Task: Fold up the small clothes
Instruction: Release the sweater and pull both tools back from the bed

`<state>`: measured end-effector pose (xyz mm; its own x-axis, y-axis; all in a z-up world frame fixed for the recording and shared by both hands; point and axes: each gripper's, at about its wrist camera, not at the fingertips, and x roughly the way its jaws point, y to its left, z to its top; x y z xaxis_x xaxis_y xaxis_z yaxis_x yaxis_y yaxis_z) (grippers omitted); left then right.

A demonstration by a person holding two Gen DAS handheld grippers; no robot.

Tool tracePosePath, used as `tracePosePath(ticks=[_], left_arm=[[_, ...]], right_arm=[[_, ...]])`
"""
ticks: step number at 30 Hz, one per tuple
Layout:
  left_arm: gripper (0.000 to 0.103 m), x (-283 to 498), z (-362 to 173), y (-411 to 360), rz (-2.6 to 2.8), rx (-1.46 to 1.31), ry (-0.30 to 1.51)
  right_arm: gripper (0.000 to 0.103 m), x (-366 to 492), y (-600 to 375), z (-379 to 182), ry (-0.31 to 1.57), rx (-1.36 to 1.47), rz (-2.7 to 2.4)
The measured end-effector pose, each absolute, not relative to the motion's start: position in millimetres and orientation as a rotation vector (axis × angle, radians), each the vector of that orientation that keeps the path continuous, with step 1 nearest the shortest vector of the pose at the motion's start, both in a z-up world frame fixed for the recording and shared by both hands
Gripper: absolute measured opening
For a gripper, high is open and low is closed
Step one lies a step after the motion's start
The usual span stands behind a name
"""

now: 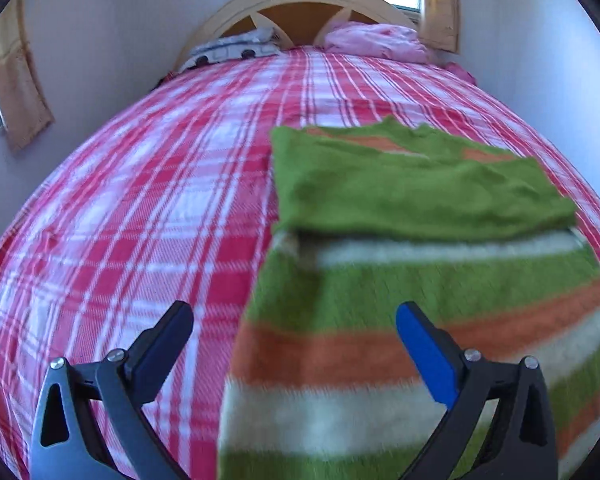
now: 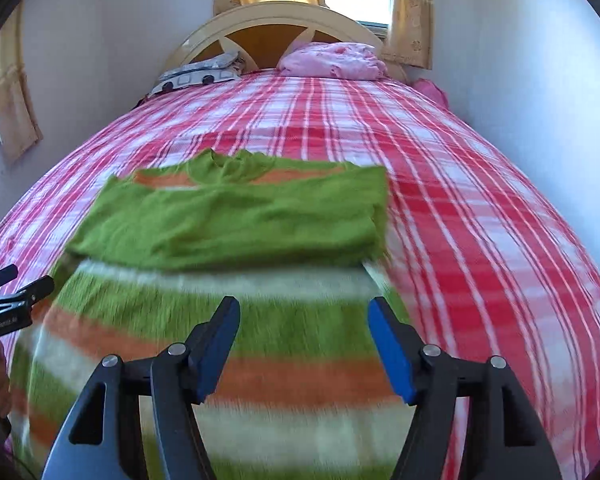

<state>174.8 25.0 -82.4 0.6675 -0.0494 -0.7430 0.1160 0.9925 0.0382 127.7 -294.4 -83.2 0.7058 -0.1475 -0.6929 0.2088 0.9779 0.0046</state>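
Right wrist: both tongs (image 2: 302,346) (image 1: 294,344) gape empty over striped shirt (image 2: 228,216).

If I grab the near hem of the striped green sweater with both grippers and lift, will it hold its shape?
Probably not. The striped green sweater looks like soft fuzzy knit and its folded sleeves lie limp, so it should droop between the left gripper and right gripper. The sleeves may slide off. It likely grips the plaid bedspread rather than slipping.
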Motion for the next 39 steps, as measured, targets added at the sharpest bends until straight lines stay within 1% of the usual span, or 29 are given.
tracePosePath(ticks=[7, 18, 25, 28, 31, 34, 36, 39], left_arm=[[0.103, 126.9, -79.9, 31.5, -0.171, 0.124, 0.794], [0.103, 46.5, -79.4, 80.7, -0.325, 0.082, 0.777], [0.103, 8.8, -96.1, 102.9, -0.428, 0.032, 0.847], [0.100, -3.0, -100.3, 108.3, -0.441, 0.029, 0.853], [0.094, -12.7, -103.6, 110.6, -0.466, 0.016, 0.856], [0.086, -14.8, -107.6, 111.6, -0.482, 0.000, 0.872], [0.078, -17.3, -110.6, 111.4, -0.519, -0.028, 0.894], [0.078, -21.6, -113.4, 108.5, -0.561, -0.043, 0.907]], right_arm=[[0.067, 52.2, -299.5, -80.5, 0.777, 0.105, -0.218], [0.067, -47.1, -295.4, -82.7, 0.777, 0.131, -0.229], [0.067, -85.7, -300.6, -94.3, 0.774, 0.211, -0.211], [0.067, -93.5, -300.5, -97.0, 0.785, 0.209, -0.215], [0.067, -100.4, -300.8, -97.1, 0.784, 0.202, -0.210], [0.067, -107.9, -300.4, -99.0, 0.789, 0.201, -0.208], [0.067, -112.4, -300.4, -102.3, 0.798, 0.212, -0.201], [0.067, -117.3, -297.8, -107.6, 0.811, 0.211, -0.199]])
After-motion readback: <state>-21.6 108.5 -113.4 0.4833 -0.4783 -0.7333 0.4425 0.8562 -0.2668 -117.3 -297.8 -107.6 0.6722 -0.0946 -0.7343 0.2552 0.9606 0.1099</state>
